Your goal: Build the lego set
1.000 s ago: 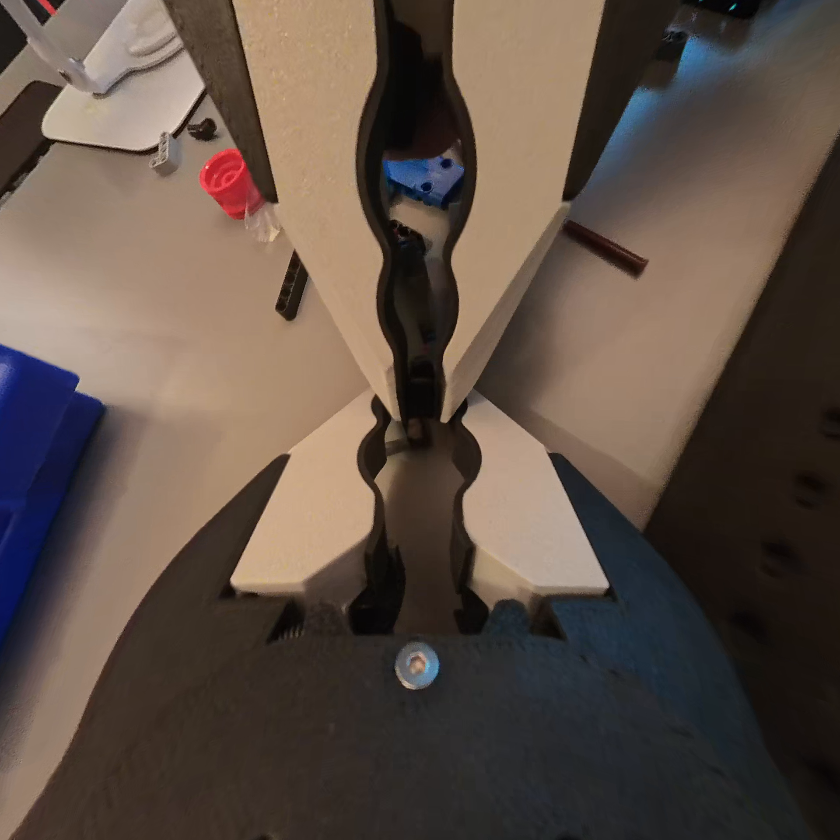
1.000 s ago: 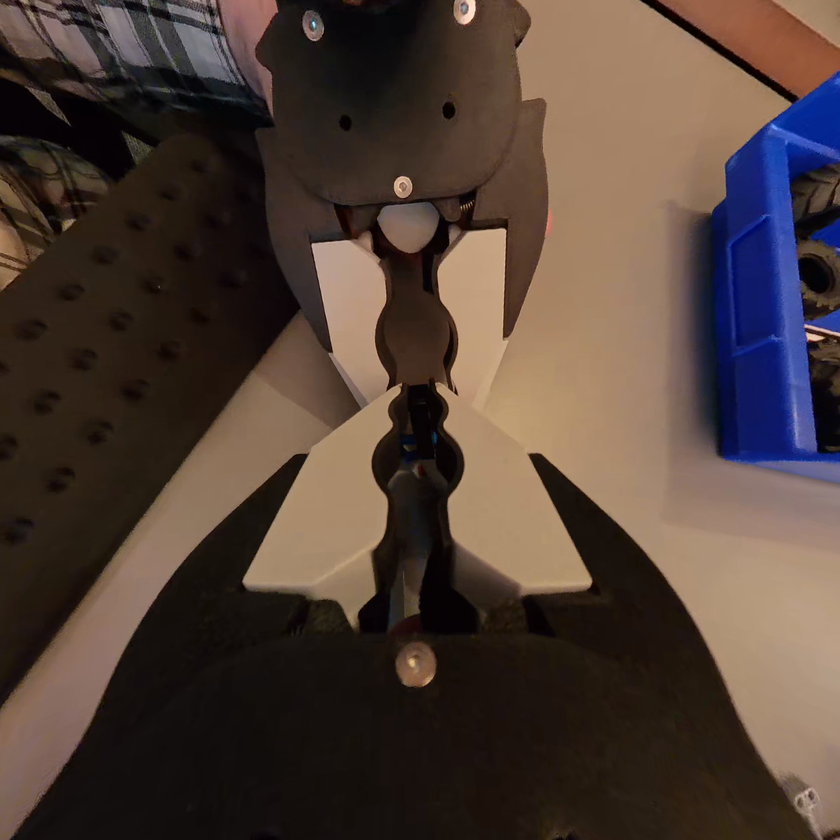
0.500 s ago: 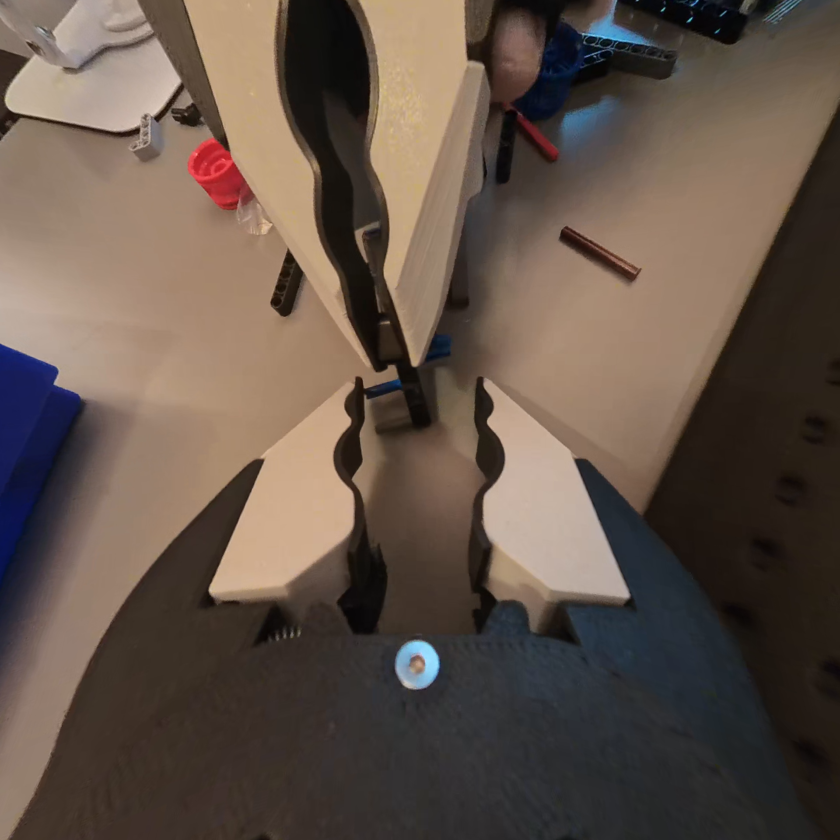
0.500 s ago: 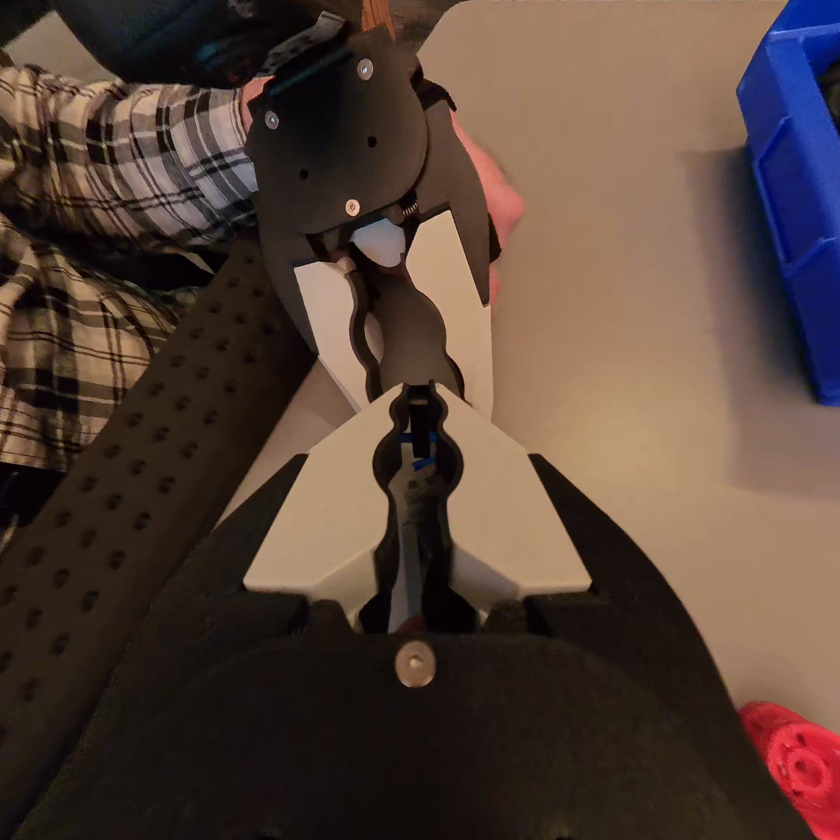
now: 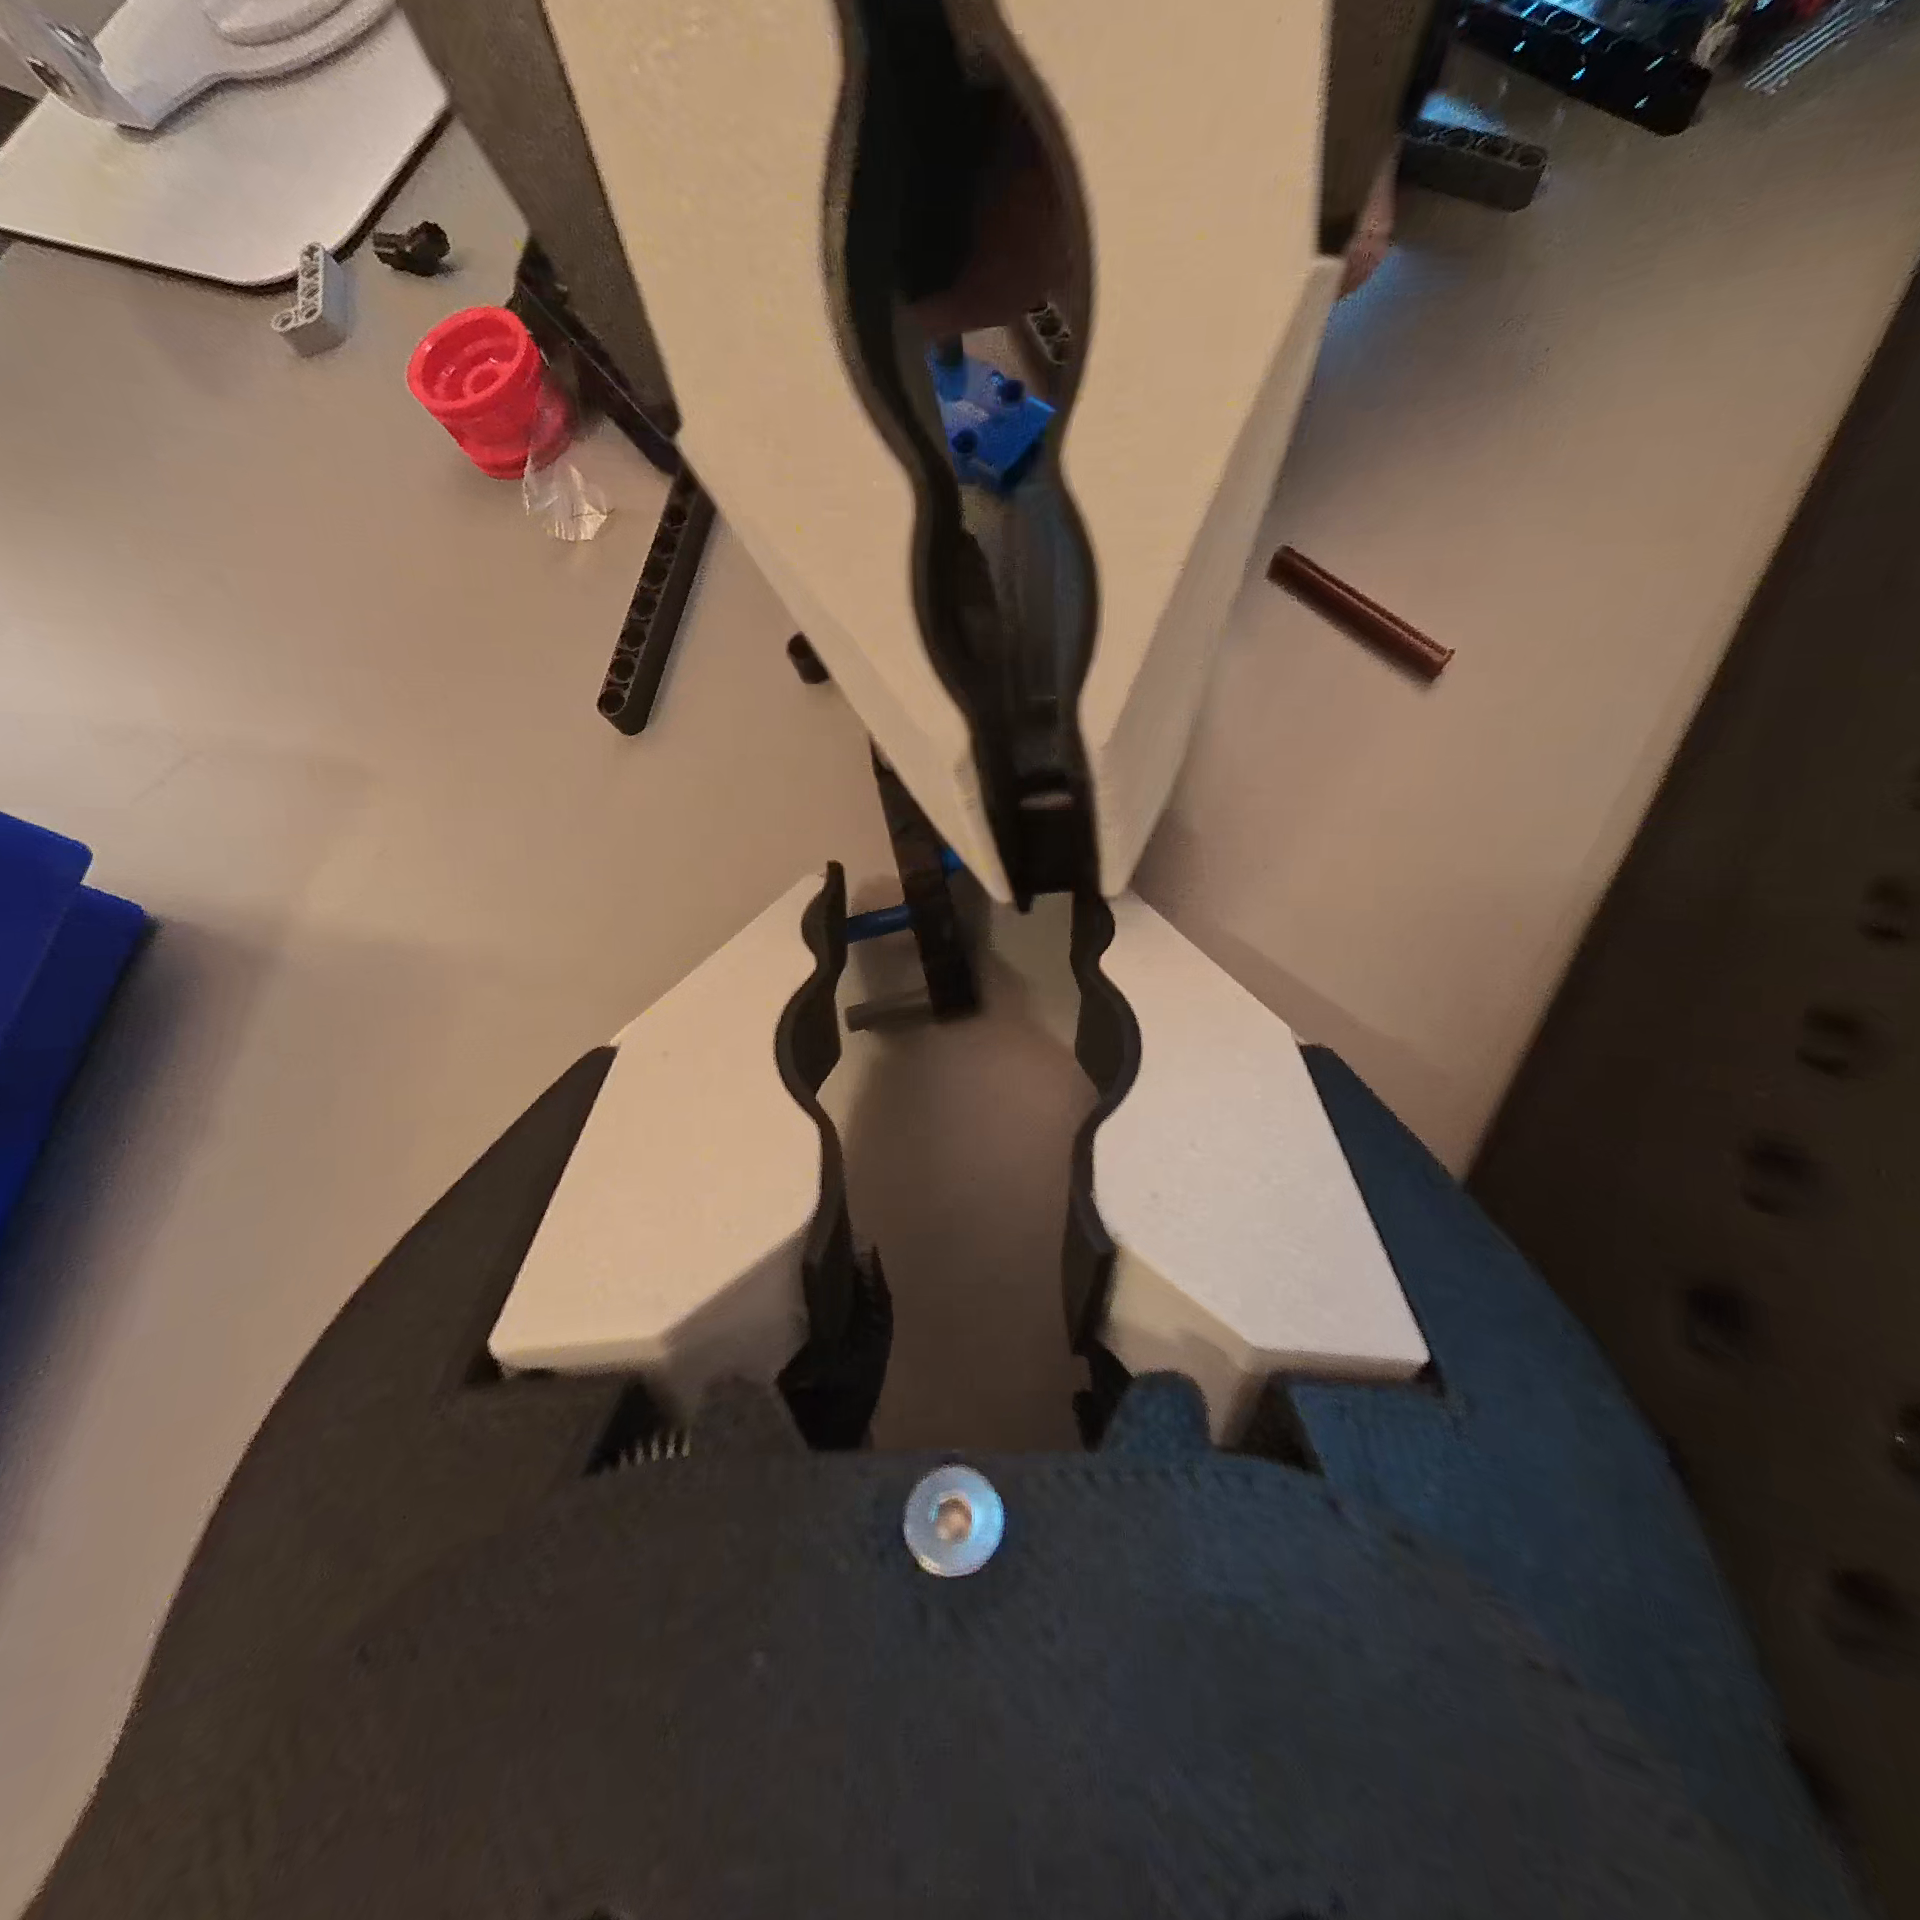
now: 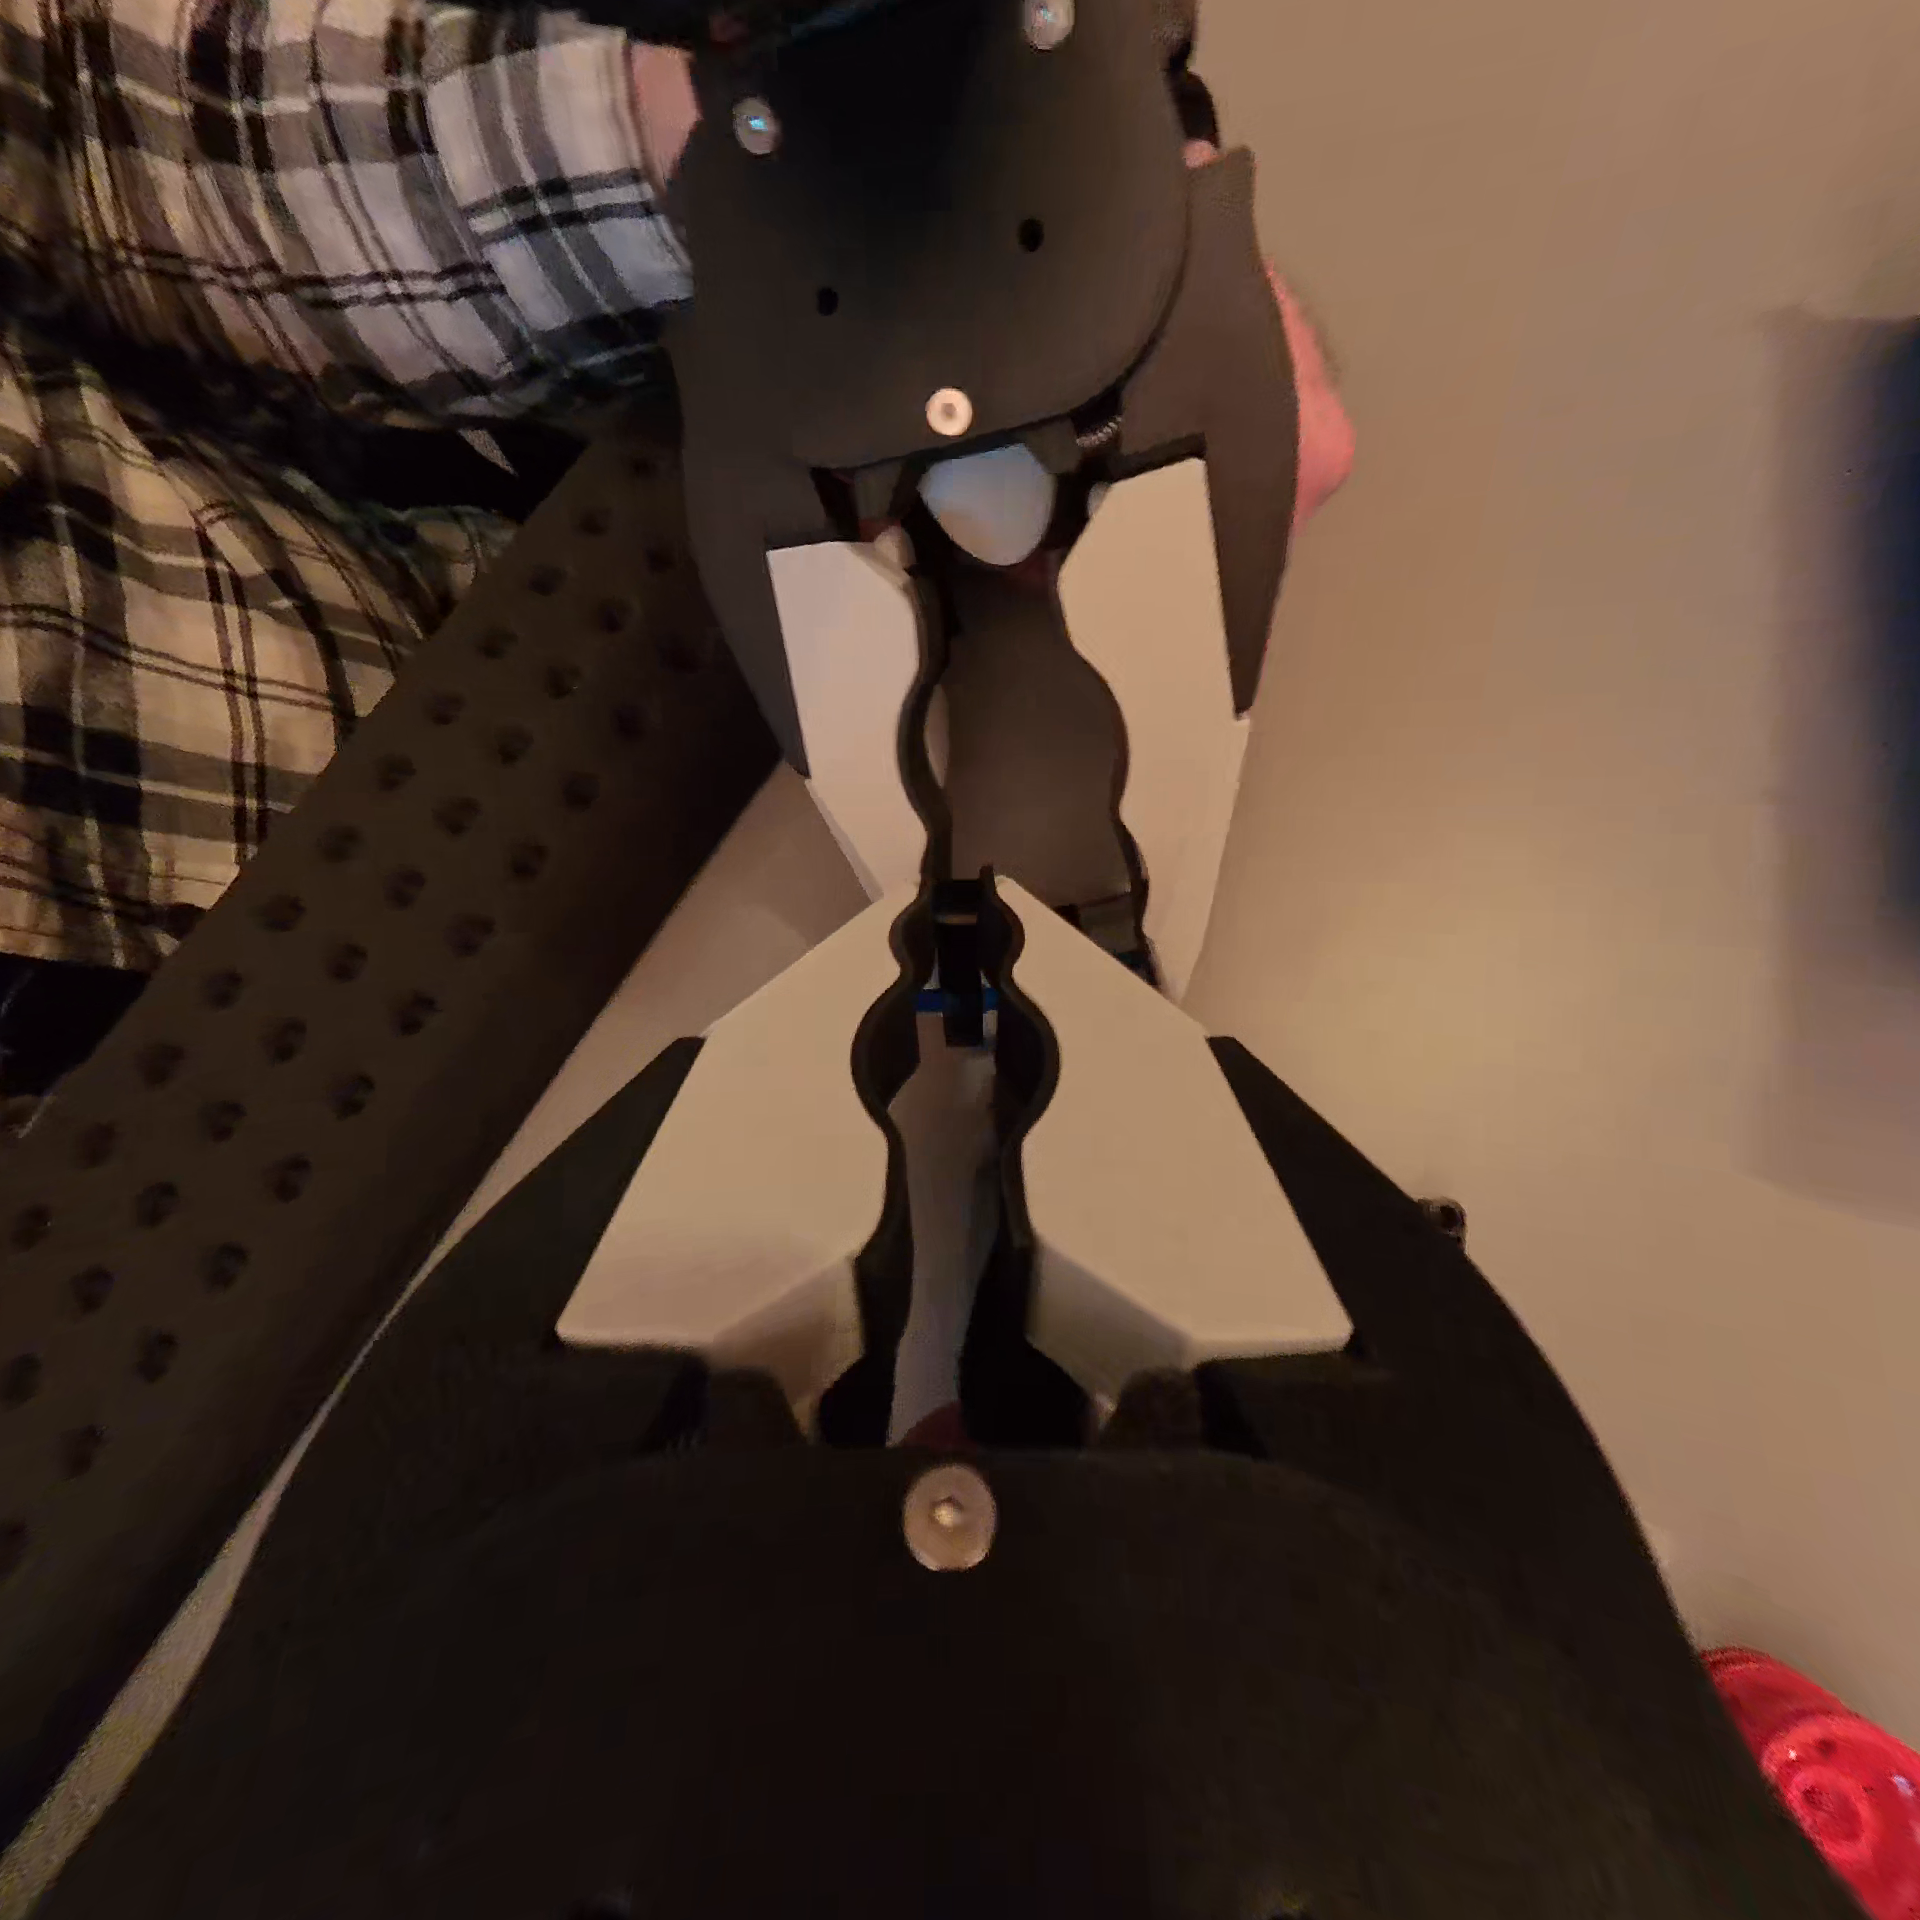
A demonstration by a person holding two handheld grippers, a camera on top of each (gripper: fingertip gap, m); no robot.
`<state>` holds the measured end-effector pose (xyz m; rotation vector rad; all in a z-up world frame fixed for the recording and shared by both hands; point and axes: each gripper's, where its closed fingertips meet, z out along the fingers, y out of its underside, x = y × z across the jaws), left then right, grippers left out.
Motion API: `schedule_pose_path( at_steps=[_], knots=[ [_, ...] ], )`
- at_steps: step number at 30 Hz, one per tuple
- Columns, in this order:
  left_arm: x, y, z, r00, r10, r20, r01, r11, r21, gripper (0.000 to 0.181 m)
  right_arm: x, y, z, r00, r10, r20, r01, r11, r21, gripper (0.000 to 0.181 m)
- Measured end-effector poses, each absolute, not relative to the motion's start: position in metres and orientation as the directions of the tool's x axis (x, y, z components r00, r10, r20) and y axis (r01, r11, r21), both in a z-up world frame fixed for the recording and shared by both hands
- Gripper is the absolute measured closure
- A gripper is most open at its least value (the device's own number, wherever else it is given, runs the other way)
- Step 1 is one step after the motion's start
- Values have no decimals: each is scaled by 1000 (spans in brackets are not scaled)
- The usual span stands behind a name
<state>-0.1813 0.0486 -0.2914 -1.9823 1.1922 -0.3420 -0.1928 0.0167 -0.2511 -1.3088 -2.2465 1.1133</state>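
My right gripper [image 6: 961,904] is shut on a thin black Lego beam [image 6: 961,971] with a blue pin across it, held edge-on. In the left wrist view it [image 5: 1044,878] comes down from the top, with the black piece [image 5: 1044,810] pinched at its tips. My left gripper [image 5: 961,904] is open and empty, tip to tip with the right one. A black beam section [image 5: 935,935] with a blue pin and a grey pin stands between its fingertips. I cannot tell how it joins the held piece. The left gripper [image 6: 1039,883] faces me in the right wrist view.
On the table are a red wheel hub [image 5: 483,390], a long black beam [image 5: 655,613], a brown axle [image 5: 1356,613], a blue block [image 5: 987,431] and a small grey piece [image 5: 312,301]. A blue bin [image 5: 52,987] sits left, a dark perforated mat [image 5: 1766,935] right, a plaid sleeve [image 6: 312,312] behind. Some 5 centimetres of space lies between my two pairs of fingers.
My left gripper has opened from nearly shut and stays open. The right gripper tilted sideways with the black beam, then turned back to face the left gripper straight on.
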Motion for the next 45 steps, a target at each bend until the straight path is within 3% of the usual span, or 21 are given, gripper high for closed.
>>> schedule_pose_path(
  at_steps=[5, 8, 12, 22, 25, 27, 30, 36, 39, 42, 45],
  knots=[
    [-183, 48, -292, 539, -833, -130, -614, -282, -737, 143, -193, 16, -249, -531, 845, -67, 562, 292, -774, 176],
    [-186, 50, -293, 539, -828, -156, -640, -282, -715, 161, -194, 24, -248, -502, 862, -66, 562, 267, -783, 176],
    [-189, 54, -293, 538, -823, -183, -666, -281, -691, 170, -190, 29, -242, -482, 873, -73, 553, 238, -799, 176],
    [-182, 54, -284, 511, -858, 53, -662, -432, -612, 173, -172, 24, -224, -490, 865, -112, 502, 174, -847, 176],
    [-175, 53, -293, 495, -867, 53, -661, -416, -625, 167, -163, 23, -225, -490, 867, -91, 506, 198, -840, 176],
    [-178, 58, -291, 530, -848, 9, -637, -406, -655, 147, -158, 23, -227, -493, 869, -52, 500, 234, -834, 176],
    [-175, 55, -267, 541, -839, -59, -587, -327, -740, 138, -156, 21, -224, -488, 873, -21, 475, 245, -845, 176],
    [-138, 31, -216, 514, -857, -43, -375, -179, -910, 142, -163, 19, -182, -455, 872, -178, 309, -33, -950, 176],
    [-135, 34, -200, 545, -838, 18, -239, -175, -955, 158, -164, 19, -172, -454, 860, -234, 261, -123, -958, 176],
    [-138, 35, -205, 559, -829, 0, -260, -175, -950, 158, -163, 22, -176, -426, 883, -198, 278, -80, -957, 175],
    [-146, 35, -215, 580, -811, -80, -381, -184, -906, 158, -159, 27, -186, -395, 916, -67, 370, 92, -925, 167]
  ],
)
